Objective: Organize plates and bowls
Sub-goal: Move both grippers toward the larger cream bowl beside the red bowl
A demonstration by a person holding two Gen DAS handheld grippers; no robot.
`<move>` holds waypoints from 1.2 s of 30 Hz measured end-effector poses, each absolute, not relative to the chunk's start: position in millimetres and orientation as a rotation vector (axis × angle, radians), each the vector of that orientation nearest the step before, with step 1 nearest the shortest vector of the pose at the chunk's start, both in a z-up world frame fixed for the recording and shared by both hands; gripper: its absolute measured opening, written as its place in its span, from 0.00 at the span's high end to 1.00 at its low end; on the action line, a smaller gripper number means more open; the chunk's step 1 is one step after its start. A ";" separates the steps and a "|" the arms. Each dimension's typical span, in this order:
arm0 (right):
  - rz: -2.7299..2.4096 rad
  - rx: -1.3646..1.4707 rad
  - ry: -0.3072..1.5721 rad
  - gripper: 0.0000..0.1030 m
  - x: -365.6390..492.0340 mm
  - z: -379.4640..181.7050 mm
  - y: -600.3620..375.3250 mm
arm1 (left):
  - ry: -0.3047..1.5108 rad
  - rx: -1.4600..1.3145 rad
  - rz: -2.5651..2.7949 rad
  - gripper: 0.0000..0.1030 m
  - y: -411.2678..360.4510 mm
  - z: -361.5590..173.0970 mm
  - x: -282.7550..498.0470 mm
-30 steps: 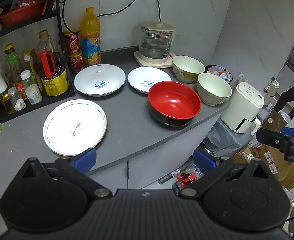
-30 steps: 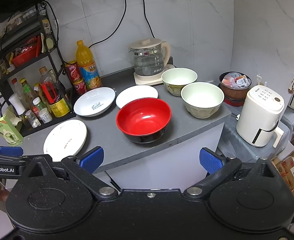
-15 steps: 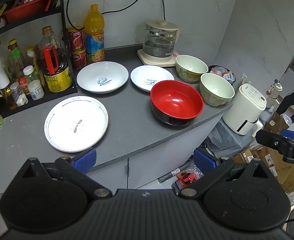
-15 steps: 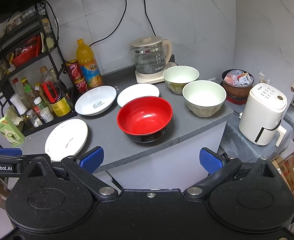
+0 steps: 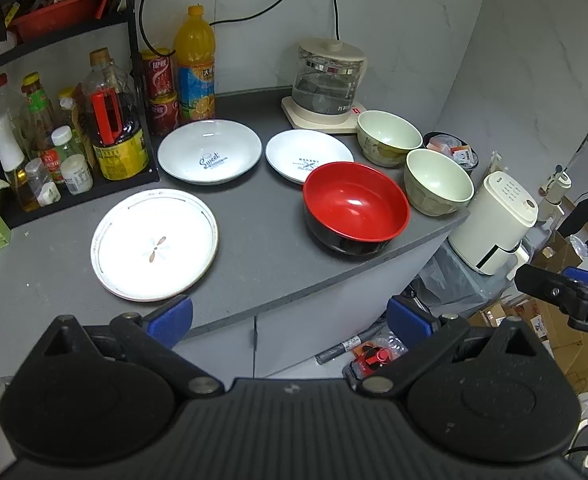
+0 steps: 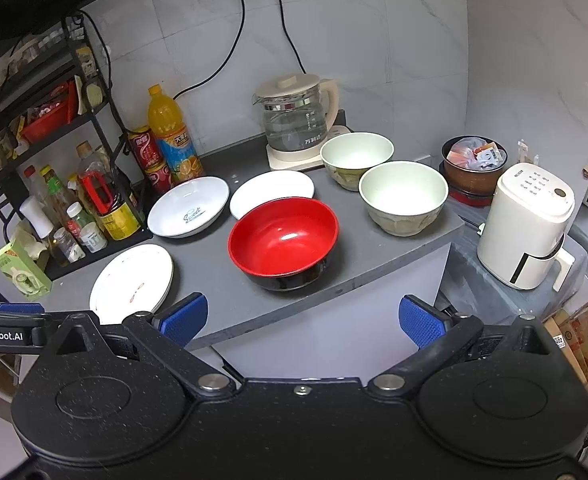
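Observation:
On the grey counter (image 5: 262, 256) lie a flat white plate (image 5: 154, 244) at front left, a deep white plate marked "Sweet" (image 5: 210, 151), a smaller white plate (image 5: 307, 160), a red bowl (image 5: 355, 208) and two pale green bowls (image 5: 437, 182) (image 5: 387, 138). The same dishes show in the right wrist view: flat plate (image 6: 132, 278), "Sweet" plate (image 6: 188, 206), small plate (image 6: 272, 192), red bowl (image 6: 284, 242), green bowls (image 6: 403, 196) (image 6: 355, 156). My left gripper (image 5: 290, 316) and right gripper (image 6: 301, 318) are both open and empty, held short of the counter's front edge.
A rack of bottles and jars (image 5: 74, 136) stands at the left, with an orange juice bottle (image 5: 194, 64) and red cans (image 5: 158, 84) beside it. A glass kettle (image 5: 327, 80) stands at the back. A white appliance (image 6: 527, 224) and a dark bowl of packets (image 6: 473, 160) sit at the right, lower down.
Both grippers have drifted slightly closer to the counter. The dishes have not moved and both grippers stay open.

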State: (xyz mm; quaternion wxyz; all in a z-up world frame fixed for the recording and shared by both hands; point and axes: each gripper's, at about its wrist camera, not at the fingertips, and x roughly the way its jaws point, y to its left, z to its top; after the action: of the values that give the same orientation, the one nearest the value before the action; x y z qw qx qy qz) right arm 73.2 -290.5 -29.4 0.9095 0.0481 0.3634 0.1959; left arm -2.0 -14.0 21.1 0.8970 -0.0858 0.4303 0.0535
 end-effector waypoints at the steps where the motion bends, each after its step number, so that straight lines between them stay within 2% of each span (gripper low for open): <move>1: 0.400 0.102 0.751 0.00 74.9 -30.0 -292.0 | 0.894 -0.177 0.110 0.01 -15.1 21.4 -0.8; 16: 0.318 0.146 0.753 0.00 117.9 -42.9 -308.7 | 0.899 -0.134 0.055 0.01 -40.1 24.9 45.2; 36: 0.167 0.239 0.784 0.00 218.5 -64.9 -327.3 | 0.922 -0.098 -0.136 0.03 -65.3 -2.2 208.5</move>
State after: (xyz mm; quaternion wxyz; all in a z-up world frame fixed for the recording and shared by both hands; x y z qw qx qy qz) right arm 218.5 -327.3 -64.9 0.9137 0.1159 0.3809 0.0812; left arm 208.5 -65.3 -2.2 0.8922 -0.0471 0.4443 -0.0655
